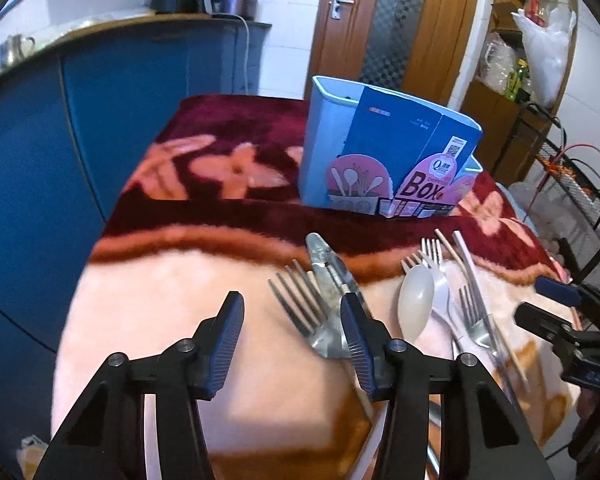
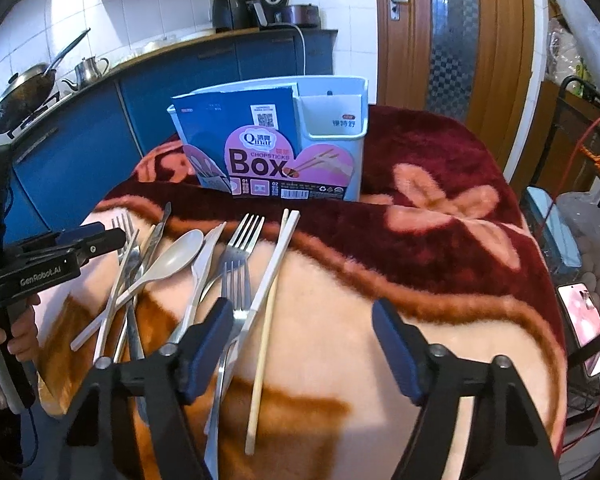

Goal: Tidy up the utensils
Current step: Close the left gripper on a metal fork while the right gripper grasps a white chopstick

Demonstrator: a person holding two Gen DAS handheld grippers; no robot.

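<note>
Lying on blanket (image 2: pixel 440 320): three forks (image 2: pixel 246 236), one spoon (image 2: pixel 180 254); both grippers (image 1: pixel 292 344) (image 2: pixel 302 340) open, empty.

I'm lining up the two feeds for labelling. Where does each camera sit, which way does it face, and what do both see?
Left wrist: rides the left hand-held gripper, angled down over the blanket at forks and the holder box; the right hand-held gripper shows at right.
Right wrist: rides the right hand-held gripper, facing the box; the left hand-held gripper and a hand show at left.
Shared: box, beige spoon, kitchen door.

Shiny metal forks (image 2: pixel 242 236), fuzzy cloth blanket (image 2: pixel 440 264)
</note>
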